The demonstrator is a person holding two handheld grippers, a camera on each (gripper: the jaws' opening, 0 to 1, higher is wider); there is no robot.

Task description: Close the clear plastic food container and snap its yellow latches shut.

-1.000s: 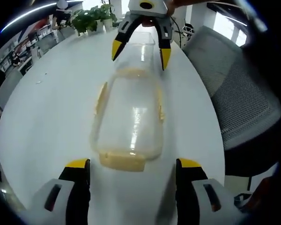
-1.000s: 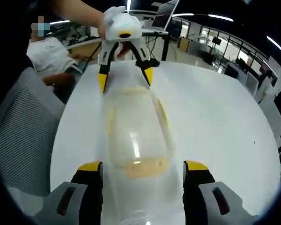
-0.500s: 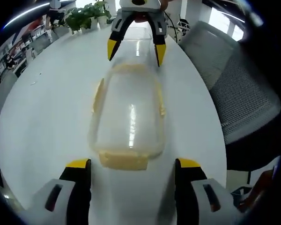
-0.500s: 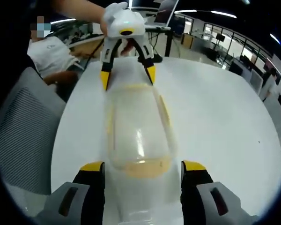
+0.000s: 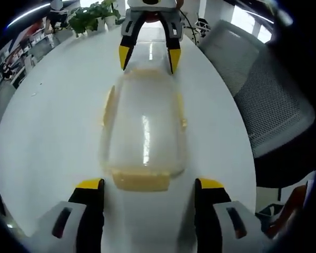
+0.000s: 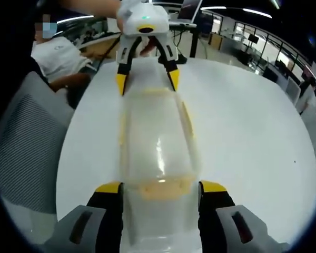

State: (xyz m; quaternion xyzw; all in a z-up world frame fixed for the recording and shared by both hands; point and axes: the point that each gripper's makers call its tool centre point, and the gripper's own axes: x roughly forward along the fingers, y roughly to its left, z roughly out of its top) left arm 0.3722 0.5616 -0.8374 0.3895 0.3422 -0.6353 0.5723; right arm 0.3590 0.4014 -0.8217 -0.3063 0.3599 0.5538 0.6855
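Clear rectangular plastic food container [image 5: 143,129] with yellow latches lies on the white desk [image 5: 52,121], long axis running between my two grippers. Left hand-held gripper [image 5: 147,185] and right hand-held gripper [image 6: 161,188], jaws apart, each face one end latch.

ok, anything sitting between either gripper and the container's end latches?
Nothing visible. The clear container lies lengthwise on the white table, with one yellow end latch just ahead of the open left gripper and the other by the open right gripper, with bare table beside it.
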